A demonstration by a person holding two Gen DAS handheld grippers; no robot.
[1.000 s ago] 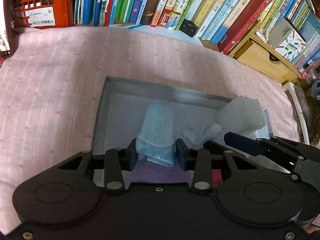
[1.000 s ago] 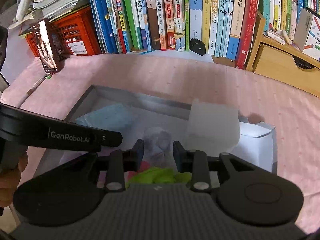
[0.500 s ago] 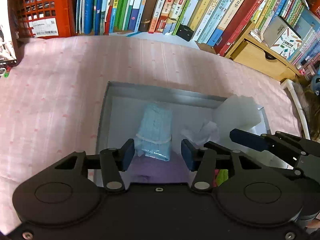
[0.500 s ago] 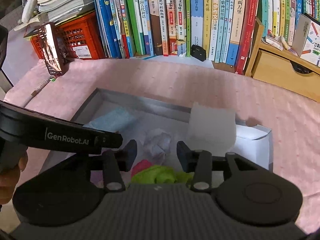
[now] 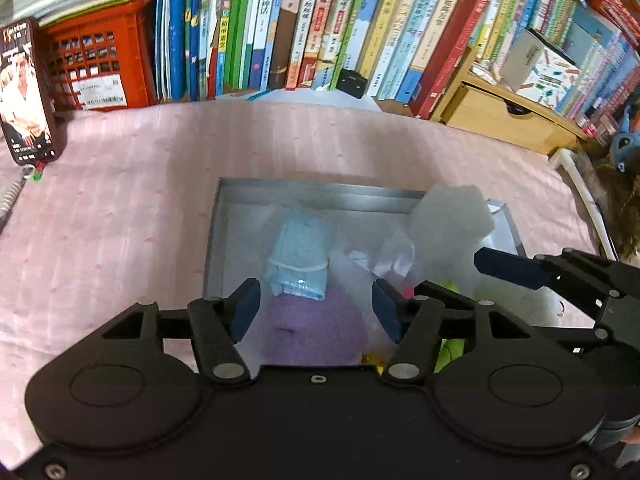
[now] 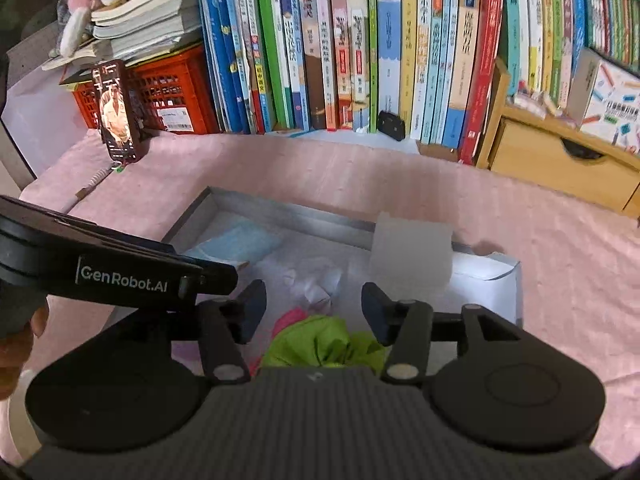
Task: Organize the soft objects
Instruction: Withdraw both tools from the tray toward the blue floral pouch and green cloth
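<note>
Figure: both grippers poised over the storage box. We read this as the release step of organizing soft objects. The left gripper (image 5: pixel 316 304) has its jaws opening, with nothing pressed between the pads; the folded blue cloth (image 5: pixel 300 256) lies on the box floor just beyond the fingertips, toward 12 o'clock, and a purple soft item (image 5: pixel 316 332) lies directly beneath them. The right gripper (image 6: pixel 314 308) likewise has its jaws opening and grips nothing; a crumpled white tissue (image 6: pixel 316 284) lies beyond its tips at 12 o'clock, and a bright green cloth (image 6: pixel 324 344) with a pink item (image 6: pixel 289 318) beside it sits below the jaws.

All these soft things lie inside the grey box (image 5: pixel 320 196), which rests on the pink bedspread (image 5: pixel 120 208). A white foam block (image 6: pixel 412 252) leans at the box's far wall, at 1 o'clock in the right wrist view.

Both grippers tilt steeply downward into the box, side by side; the left one shows at 9 o'clock in the right wrist view, with part of the person's hand (image 6: pixel 20 340) on its handle.

We judge that the next move calls for lifting clear of the box without snagging loose fabric, then seeking any soft item remaining outside; none is visible on the bedspread here. A row of books (image 6: pixel 360 60) stands behind.
</note>
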